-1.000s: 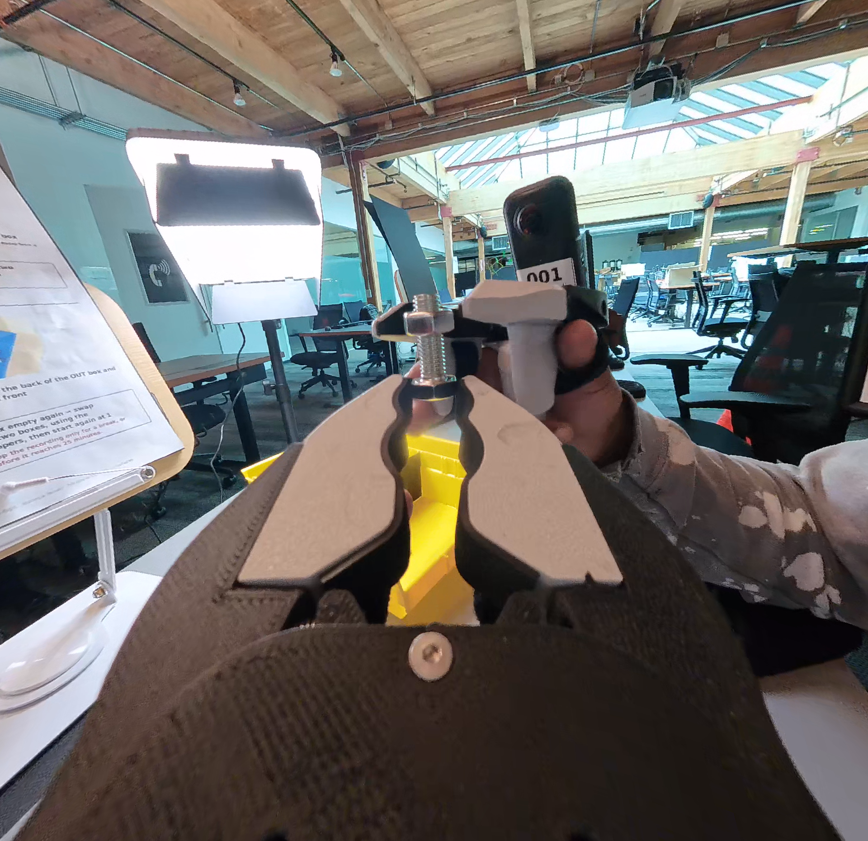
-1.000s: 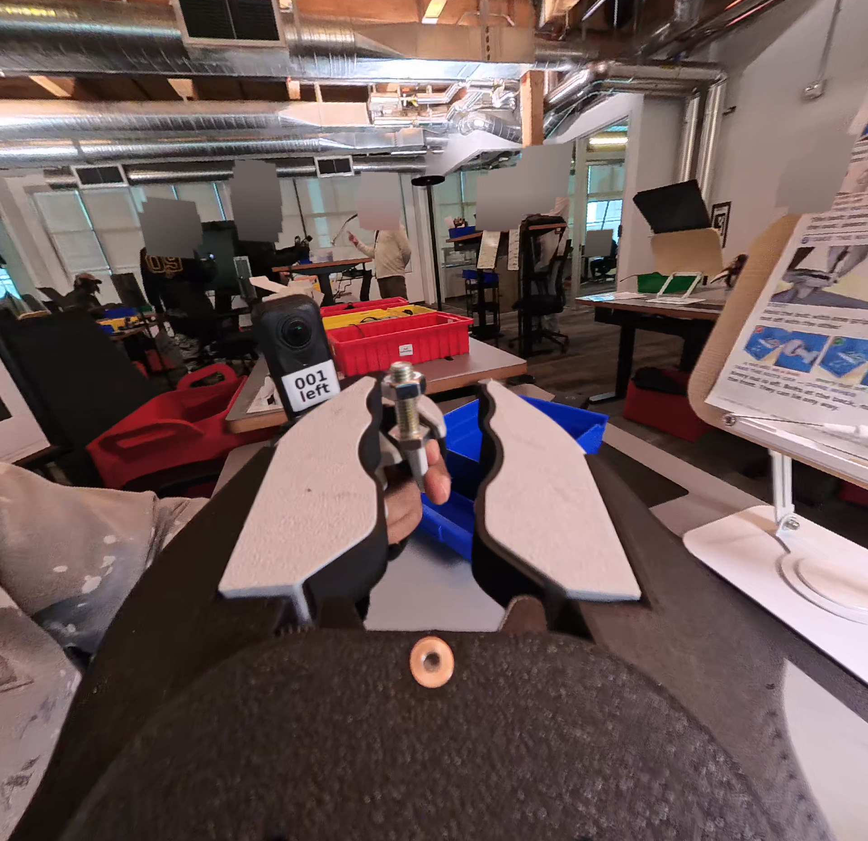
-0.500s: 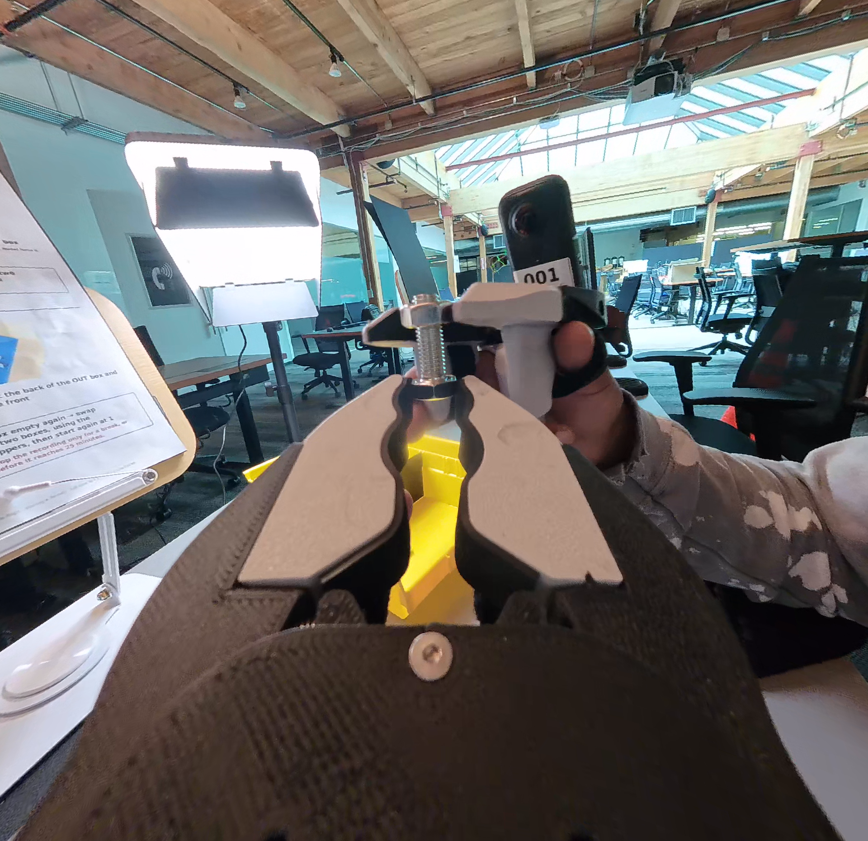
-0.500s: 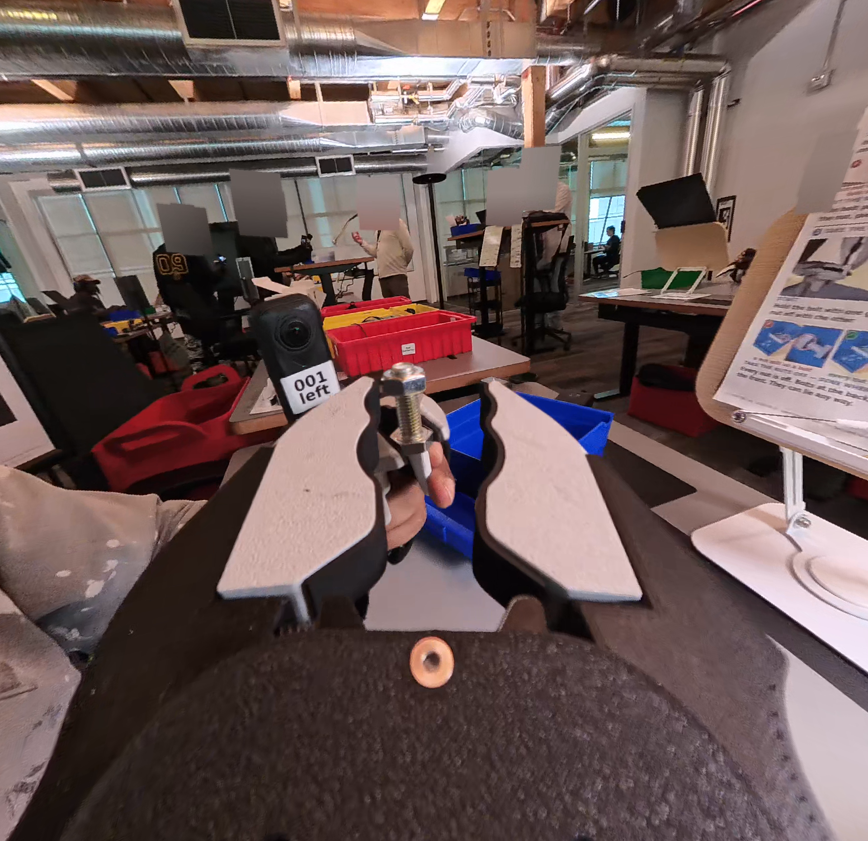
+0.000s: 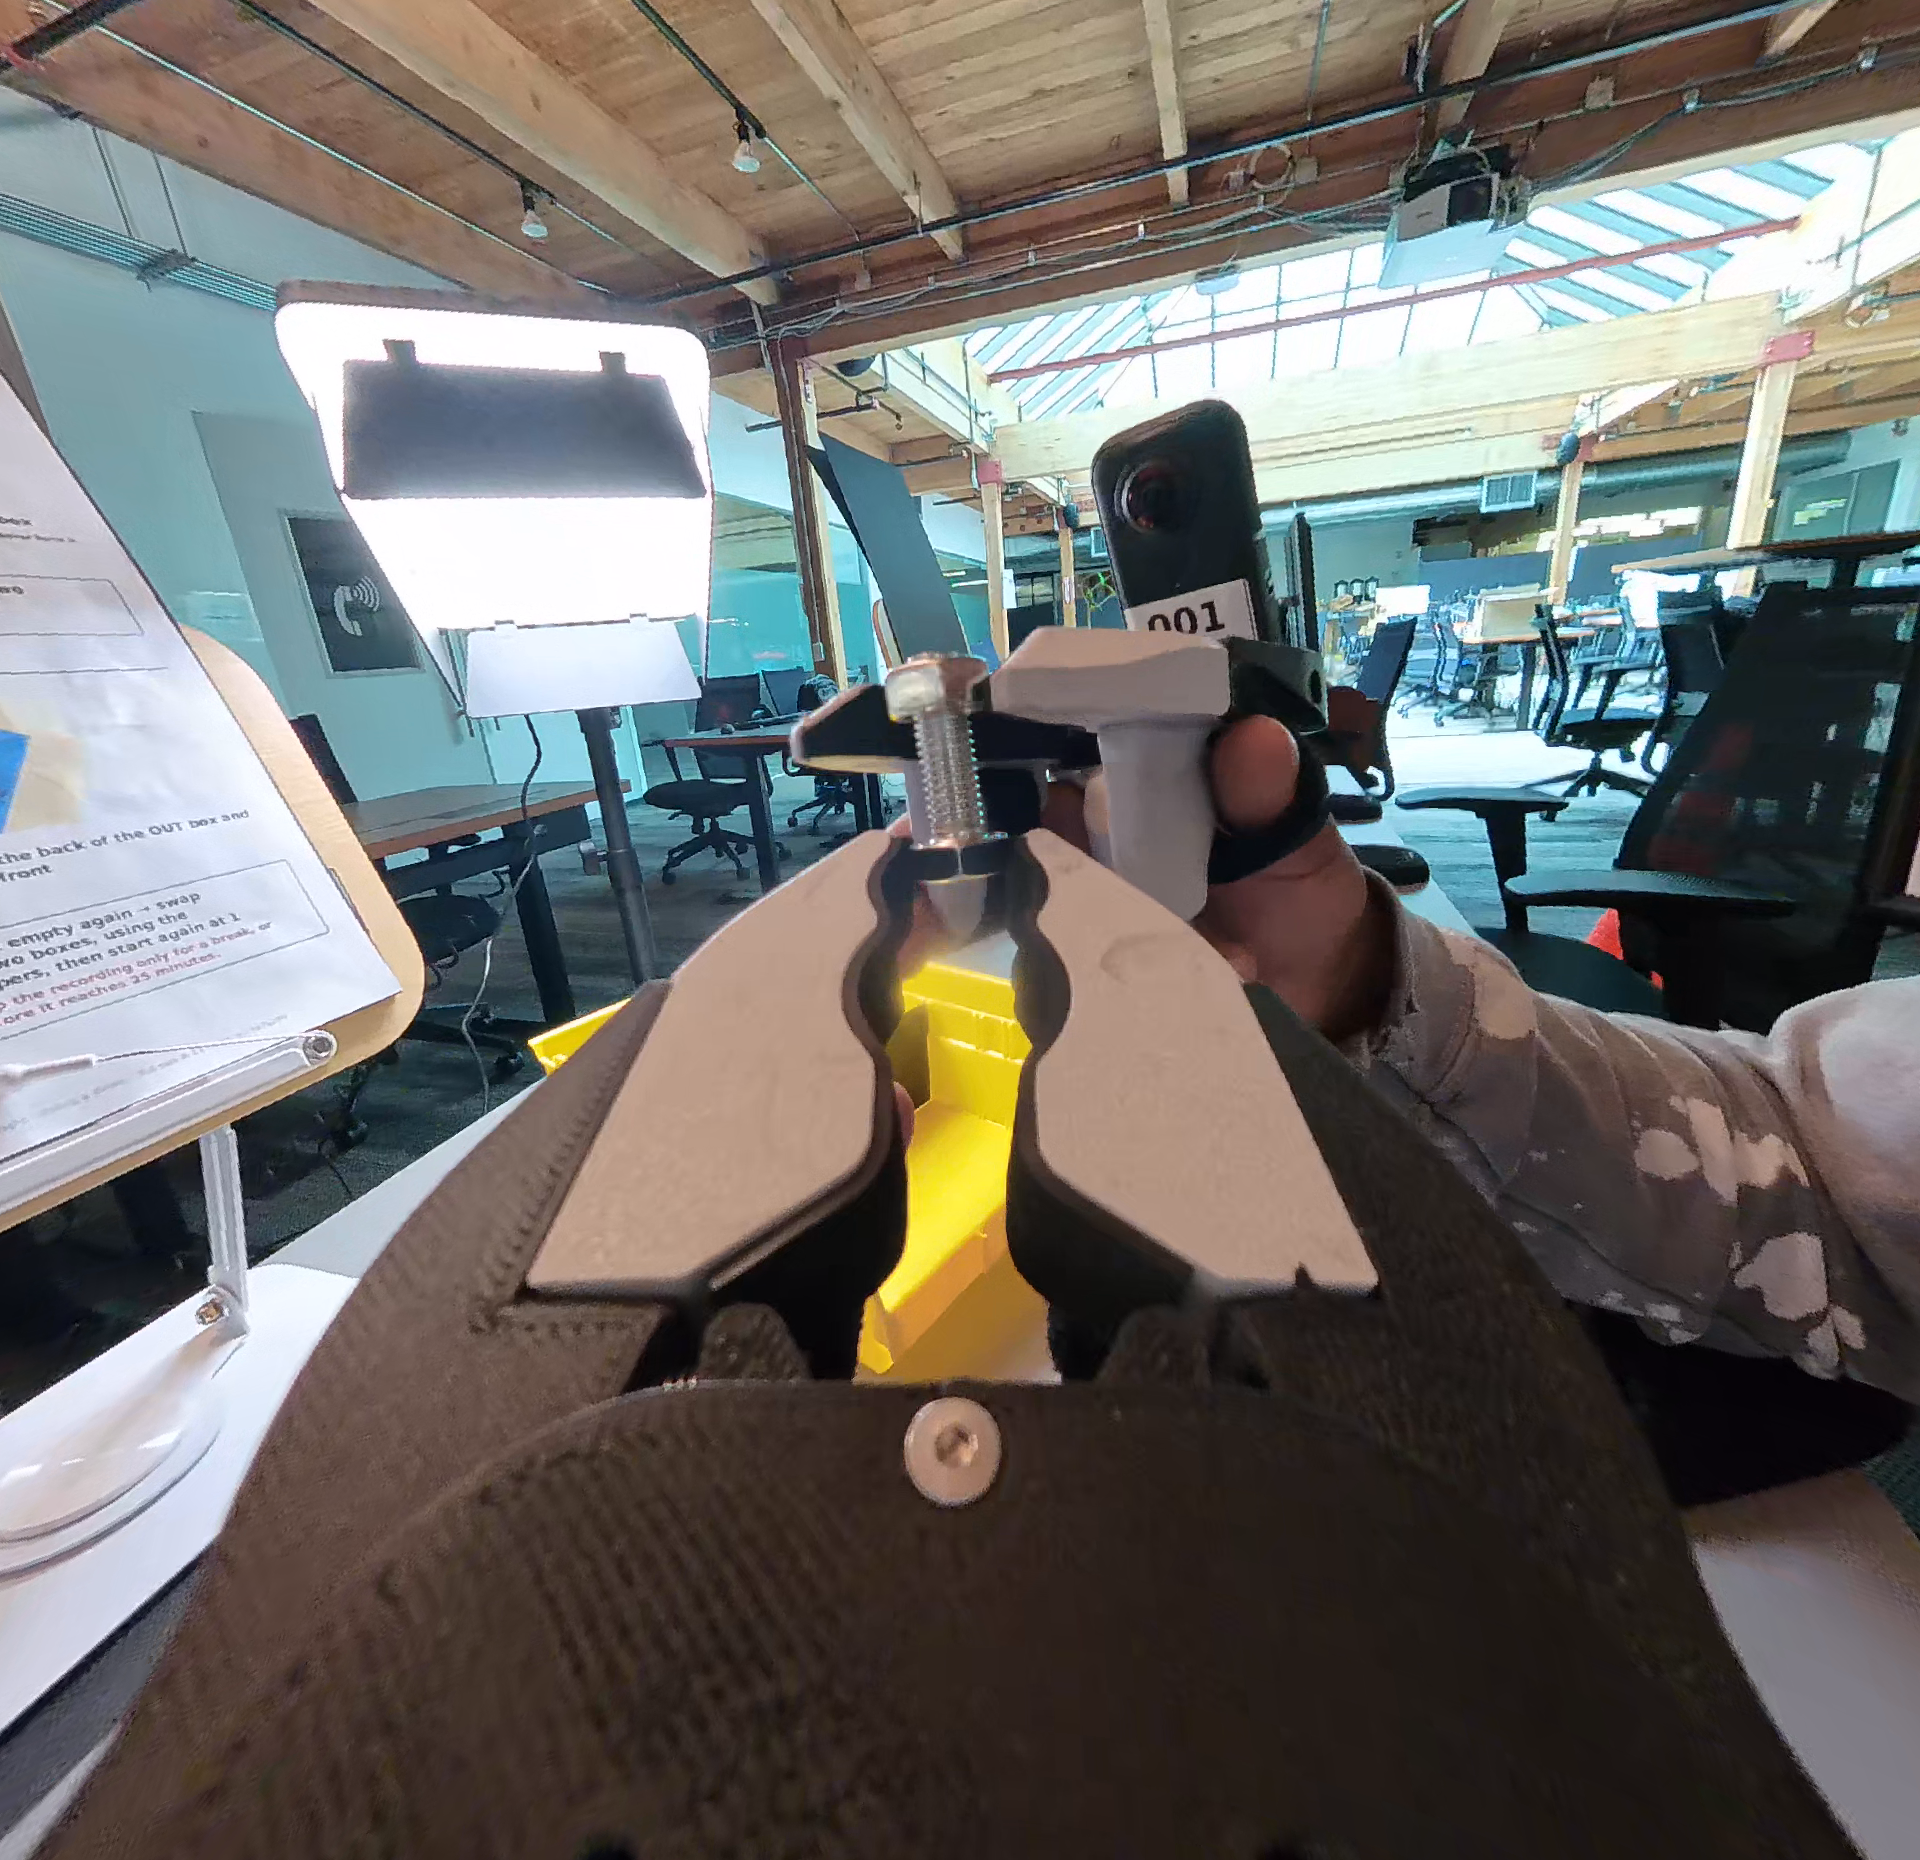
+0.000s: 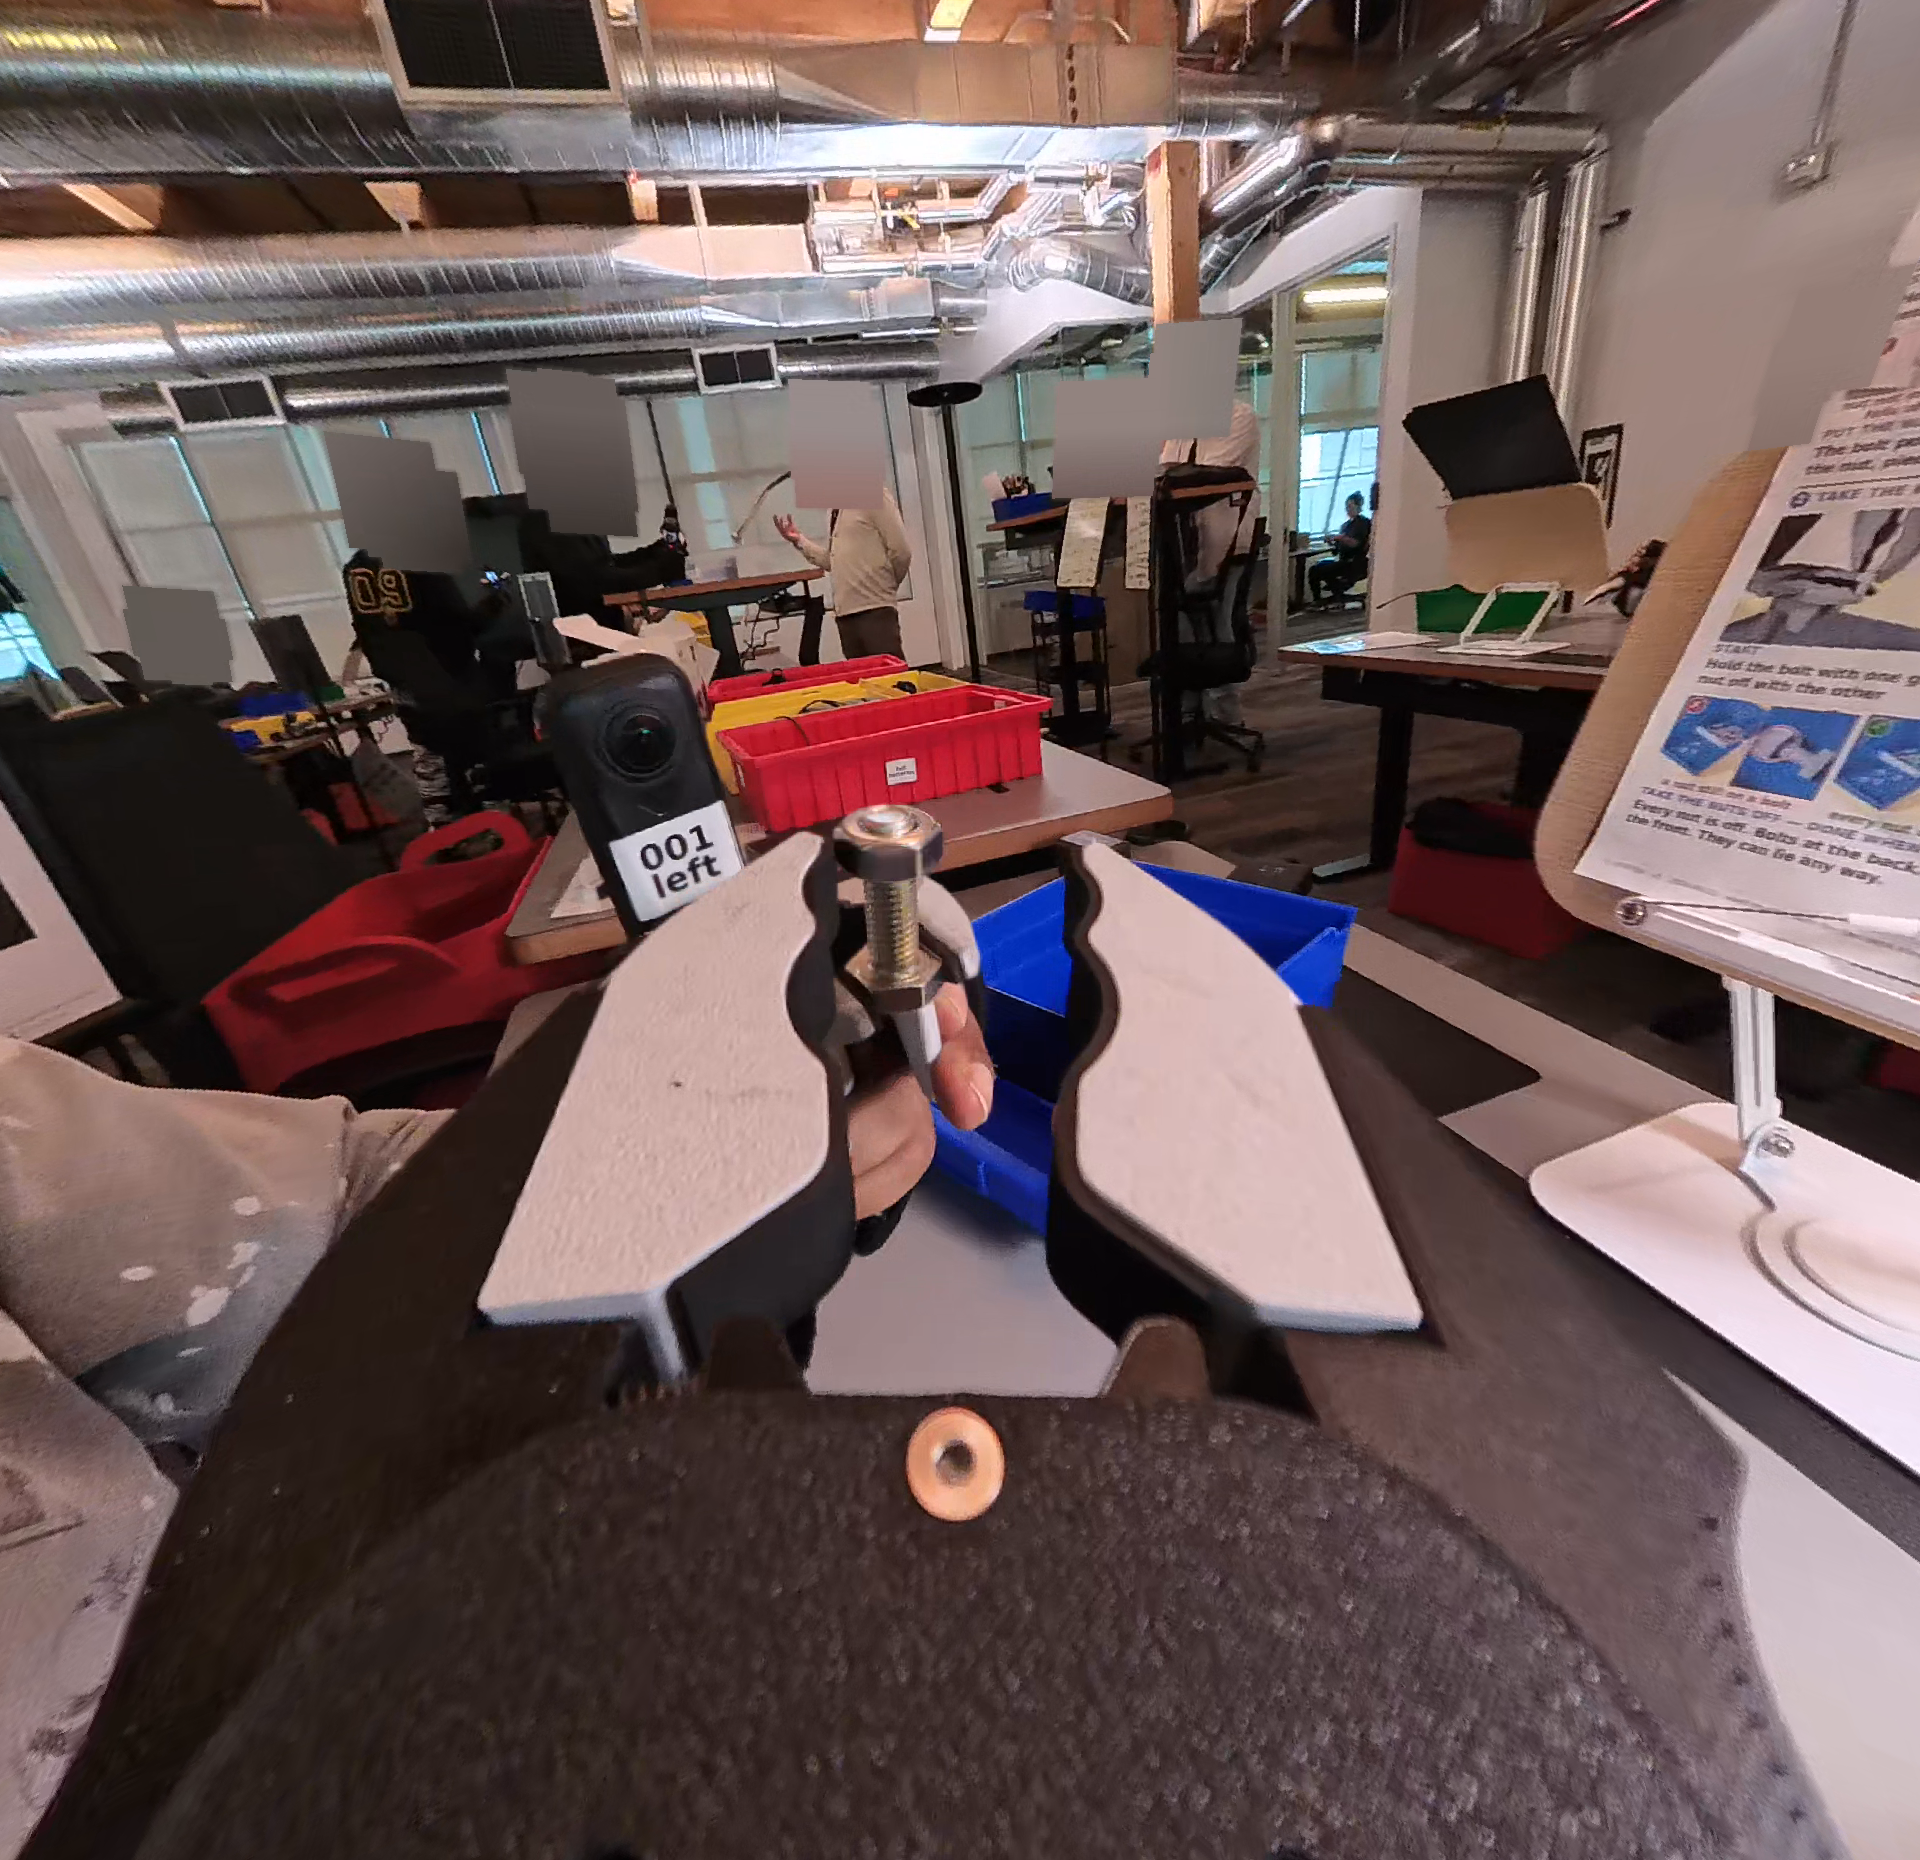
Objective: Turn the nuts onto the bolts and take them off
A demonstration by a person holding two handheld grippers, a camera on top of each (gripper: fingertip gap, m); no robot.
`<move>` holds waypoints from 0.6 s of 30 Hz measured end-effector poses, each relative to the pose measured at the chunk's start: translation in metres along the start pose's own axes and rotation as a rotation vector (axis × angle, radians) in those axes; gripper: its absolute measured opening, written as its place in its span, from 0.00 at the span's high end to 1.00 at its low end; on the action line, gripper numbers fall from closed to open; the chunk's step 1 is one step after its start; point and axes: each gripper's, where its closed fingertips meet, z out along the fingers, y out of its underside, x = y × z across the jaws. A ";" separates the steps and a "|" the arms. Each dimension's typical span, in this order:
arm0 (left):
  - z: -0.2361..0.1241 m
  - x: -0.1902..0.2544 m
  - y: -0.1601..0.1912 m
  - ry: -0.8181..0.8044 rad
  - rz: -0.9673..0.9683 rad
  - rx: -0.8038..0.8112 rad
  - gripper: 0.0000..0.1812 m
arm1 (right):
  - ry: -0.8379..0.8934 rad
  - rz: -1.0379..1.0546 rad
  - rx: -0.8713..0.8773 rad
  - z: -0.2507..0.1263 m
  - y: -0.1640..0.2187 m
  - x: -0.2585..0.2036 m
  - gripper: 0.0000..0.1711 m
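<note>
In the left wrist view the left gripper [image 5: 948, 865] has its two grey fingers drawn close at the tips, pinching the head end of an upright bolt [image 5: 943, 771], with the threaded shank standing up out of the tips. At the top of the shank sits a hex nut [image 5: 928, 685], and the right gripper [image 5: 940, 738] reaches in from the far side at that level, its dark finger edges on either side of the thread just under the nut; whether they touch it cannot be told. A hand [image 5: 1262, 854] holds that gripper's grey handle, to the right of the bolt. Below the left fingers lies a yellow bin [image 5: 951, 1135]. In the right wrist view the right gripper [image 6: 951, 880] stands clearly open, its fingers well apart and holding nothing; the bolt [image 6: 896, 932] stands between them, nearer the left finger, with the nut [image 6: 886, 842] at its top. A blue bin [image 6: 1236, 927] lies beyond the fingertips.
</note>
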 end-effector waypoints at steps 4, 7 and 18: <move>-0.006 -0.006 -0.009 -0.005 -0.026 0.045 0.90 | 0.077 0.010 0.066 -0.013 -0.011 0.019 0.88; -0.004 -0.004 -0.007 -0.005 -0.018 0.040 0.90 | 0.031 0.030 0.054 -0.011 -0.011 0.012 0.81; -0.006 0.000 -0.012 0.003 0.004 0.070 0.90 | 0.073 0.012 0.082 -0.015 -0.015 0.018 0.87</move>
